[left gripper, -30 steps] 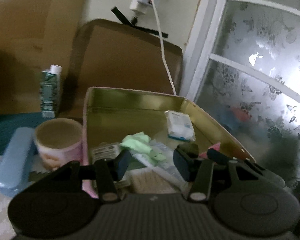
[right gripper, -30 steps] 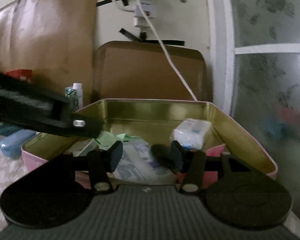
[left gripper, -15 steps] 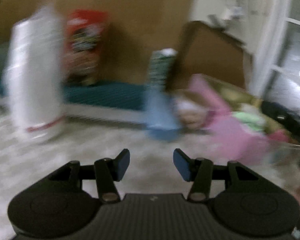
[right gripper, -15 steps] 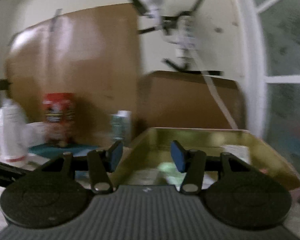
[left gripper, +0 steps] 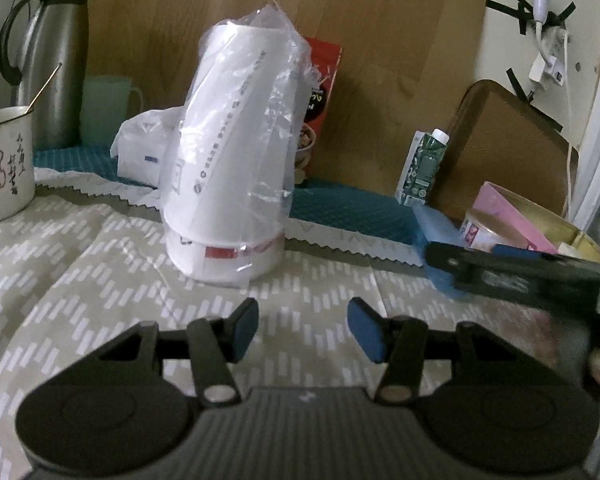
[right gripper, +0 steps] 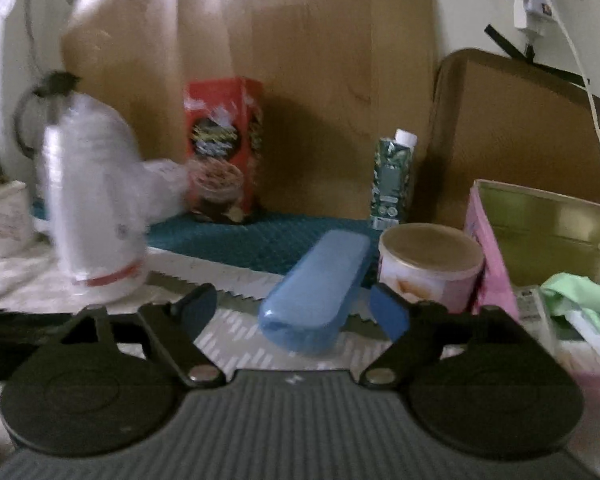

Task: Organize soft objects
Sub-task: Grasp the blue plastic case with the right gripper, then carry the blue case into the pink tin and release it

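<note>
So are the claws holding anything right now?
No, nothing is held. The left claw is open over bare tablecloth. The right claw has just opened wide, with the blue case beyond it, not gripped.

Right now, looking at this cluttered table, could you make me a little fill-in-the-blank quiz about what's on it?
1. The stack of white cups is wrapped in clear ____.
2. The long case lying by the pink tub is coloured ____.
3. A green cloth lies inside the ____ tin.
4. The right gripper holds ____ between its fingers.

Missing words: plastic; blue; pink; nothing
</note>
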### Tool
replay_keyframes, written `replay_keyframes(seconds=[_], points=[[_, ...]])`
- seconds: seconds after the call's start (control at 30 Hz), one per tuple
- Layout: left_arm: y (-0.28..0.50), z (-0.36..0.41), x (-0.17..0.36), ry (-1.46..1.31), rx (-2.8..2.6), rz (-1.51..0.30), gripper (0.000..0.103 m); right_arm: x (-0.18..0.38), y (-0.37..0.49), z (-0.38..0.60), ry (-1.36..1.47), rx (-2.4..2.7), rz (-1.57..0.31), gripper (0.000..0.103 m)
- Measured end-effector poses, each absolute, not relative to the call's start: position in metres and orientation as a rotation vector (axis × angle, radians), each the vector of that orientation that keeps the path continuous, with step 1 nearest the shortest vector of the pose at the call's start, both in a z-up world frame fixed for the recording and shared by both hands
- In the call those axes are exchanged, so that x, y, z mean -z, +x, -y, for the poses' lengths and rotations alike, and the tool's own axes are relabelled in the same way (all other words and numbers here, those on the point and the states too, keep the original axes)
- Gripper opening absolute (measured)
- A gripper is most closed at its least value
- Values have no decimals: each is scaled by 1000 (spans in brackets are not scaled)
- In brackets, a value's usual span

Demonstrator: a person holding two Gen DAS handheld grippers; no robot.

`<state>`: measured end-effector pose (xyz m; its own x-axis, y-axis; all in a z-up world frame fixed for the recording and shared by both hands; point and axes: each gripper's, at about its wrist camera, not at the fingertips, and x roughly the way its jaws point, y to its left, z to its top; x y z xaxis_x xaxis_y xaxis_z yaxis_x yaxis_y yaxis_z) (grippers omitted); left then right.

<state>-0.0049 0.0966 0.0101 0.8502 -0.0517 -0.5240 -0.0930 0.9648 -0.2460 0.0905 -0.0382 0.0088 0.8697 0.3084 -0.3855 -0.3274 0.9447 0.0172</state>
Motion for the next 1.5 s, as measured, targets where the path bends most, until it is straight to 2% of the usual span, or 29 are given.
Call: replay_keyframes(seconds=[0.13, 0.2, 0.27, 0.3, 0.67, 0.9, 1.0, 1.1, 1.17, 1.5], points=[[-2, -104, -6, -302, -18, -564, 50, 1, 120, 25, -57, -266, -476, 85], [-2, -106, -5, -309, -16, -563, 52, 5, 133, 28, -22, -284, -554, 67], [-2, -108, -5, -314, -18, -562, 55, 6, 135, 37, 26, -305, -573, 59], [-2, -109, -5, -319, -19, -561, 57, 6, 131, 39, 22, -322, -576, 58], [-3, -121, -6, -379, -27, -555, 60, 12, -8, 39, -242, -746, -507, 58], [-8, -122, -6, -387, 12, -546, 60, 19, -64, 92, -199, -824, -516, 57], [-6, -114, -6, -358, 68, -564, 62, 22, -73, 113, -175, -778, -502, 60], [-8, -105, -7, -359, 140, -583, 73, 27, -75, 130, -145, -698, -491, 68], [-15, -96, -9, -396, 192, -587, 73, 29, -72, 138, -125, -669, -484, 74], [-55, -90, -17, -528, 305, -645, 79, 30, -73, 138, -126, -698, -440, 75]])
